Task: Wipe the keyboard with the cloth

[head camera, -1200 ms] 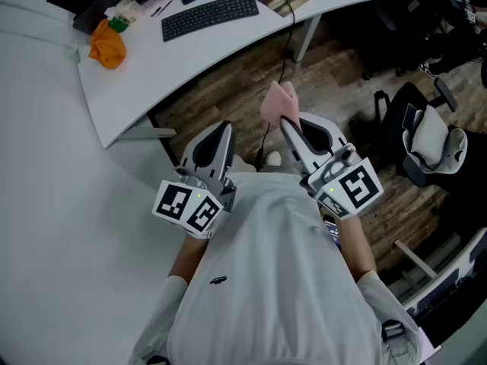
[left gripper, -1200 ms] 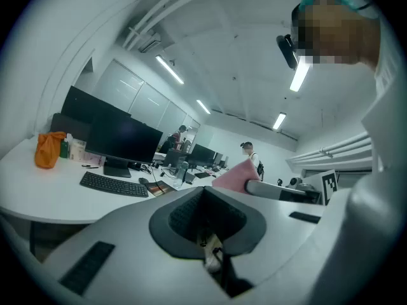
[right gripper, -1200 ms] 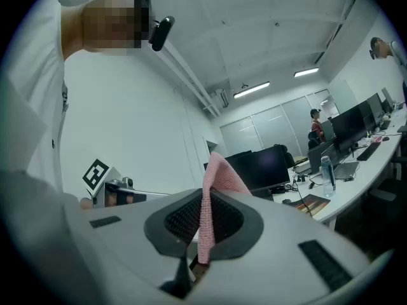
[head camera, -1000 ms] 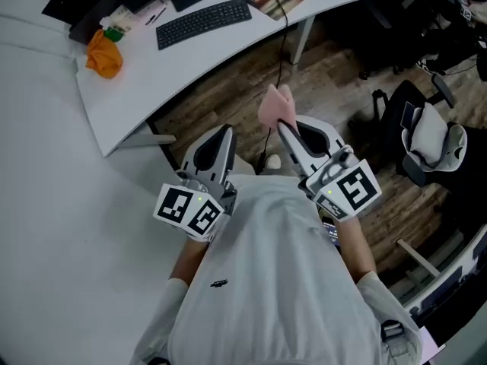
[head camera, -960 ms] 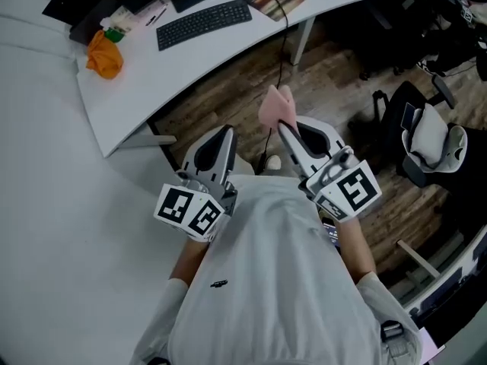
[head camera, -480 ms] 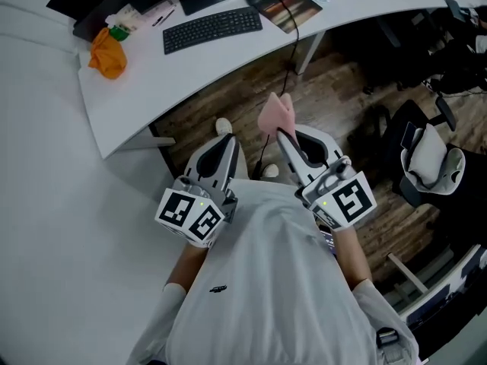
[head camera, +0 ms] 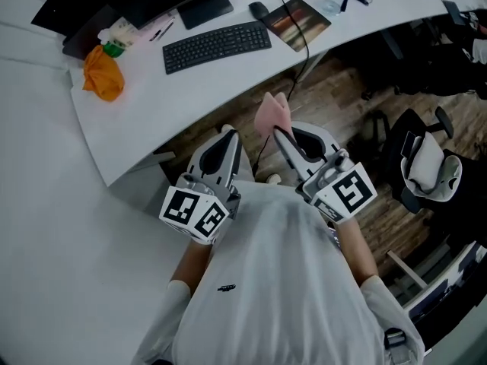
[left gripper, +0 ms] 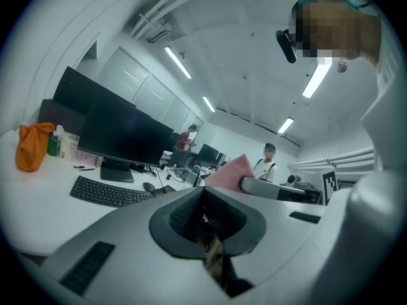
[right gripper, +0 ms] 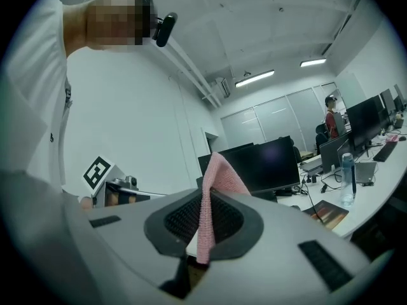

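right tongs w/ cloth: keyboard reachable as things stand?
Probably yes, though not without moving forward. The right tongs, shut on the pink cloth, hang over the floor, short of the desk edge. The keyboard lies bare on top, with nothing between them.

Open air ahead: the left gripper (head camera: 230, 135) and right gripper (head camera: 277, 131) hang over wood floor (head camera: 342, 101), short of the desk (head camera: 152, 120). Its near strip, in front of the keyboard (head camera: 217, 46), is bare white, a wide way in. Bare top also runs left of the keyboard as far as the orange bag (head camera: 102, 73). Tighter behind: the monitor stand (head camera: 204, 6) sits just past its far edge and a mouse (head camera: 259, 9) near its right end. 1 black cable (head camera: 307, 46) drops over the desk edge, ahead of the right gripper. An office chair (head camera: 426, 154) blocks the far right.
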{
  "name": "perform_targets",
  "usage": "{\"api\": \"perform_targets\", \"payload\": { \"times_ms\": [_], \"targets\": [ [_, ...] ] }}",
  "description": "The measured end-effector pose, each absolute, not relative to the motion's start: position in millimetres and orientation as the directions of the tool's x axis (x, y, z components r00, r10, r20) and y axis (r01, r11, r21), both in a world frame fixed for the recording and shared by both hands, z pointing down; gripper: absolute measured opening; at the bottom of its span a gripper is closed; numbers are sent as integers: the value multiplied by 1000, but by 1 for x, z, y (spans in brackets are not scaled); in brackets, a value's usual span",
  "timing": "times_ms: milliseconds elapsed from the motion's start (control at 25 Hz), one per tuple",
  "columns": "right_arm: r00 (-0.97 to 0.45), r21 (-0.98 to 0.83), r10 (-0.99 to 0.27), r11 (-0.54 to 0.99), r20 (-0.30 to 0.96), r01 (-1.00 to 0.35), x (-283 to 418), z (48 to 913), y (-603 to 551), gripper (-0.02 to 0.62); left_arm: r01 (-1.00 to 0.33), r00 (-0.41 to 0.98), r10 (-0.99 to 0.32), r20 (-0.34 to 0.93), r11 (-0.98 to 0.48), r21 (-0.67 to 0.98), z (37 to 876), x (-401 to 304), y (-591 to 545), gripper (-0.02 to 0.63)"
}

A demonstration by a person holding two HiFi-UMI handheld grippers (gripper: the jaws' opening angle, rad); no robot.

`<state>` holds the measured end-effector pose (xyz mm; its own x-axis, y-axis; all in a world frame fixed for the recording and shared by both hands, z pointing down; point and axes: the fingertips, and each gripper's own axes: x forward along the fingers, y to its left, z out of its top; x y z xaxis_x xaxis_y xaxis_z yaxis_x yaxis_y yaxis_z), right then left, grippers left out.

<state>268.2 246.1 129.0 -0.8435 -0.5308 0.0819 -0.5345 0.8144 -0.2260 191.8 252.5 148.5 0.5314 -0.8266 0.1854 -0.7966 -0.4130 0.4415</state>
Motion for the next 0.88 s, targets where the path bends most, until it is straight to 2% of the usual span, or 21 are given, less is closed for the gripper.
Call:
{"api": "perform_targets", "payload": {
  "times_ms": [480,880],
  "targets": [
    [-836,-217,-530,808,139,-548,145,126,132,18,-796,525,-834,172,-409,446,140,63,125,18],
    [-836,-209,-529,810,145,-548,72,136,72,18,-781,544,-818,188,-413,468,158,0,77,18]
  ]
}}
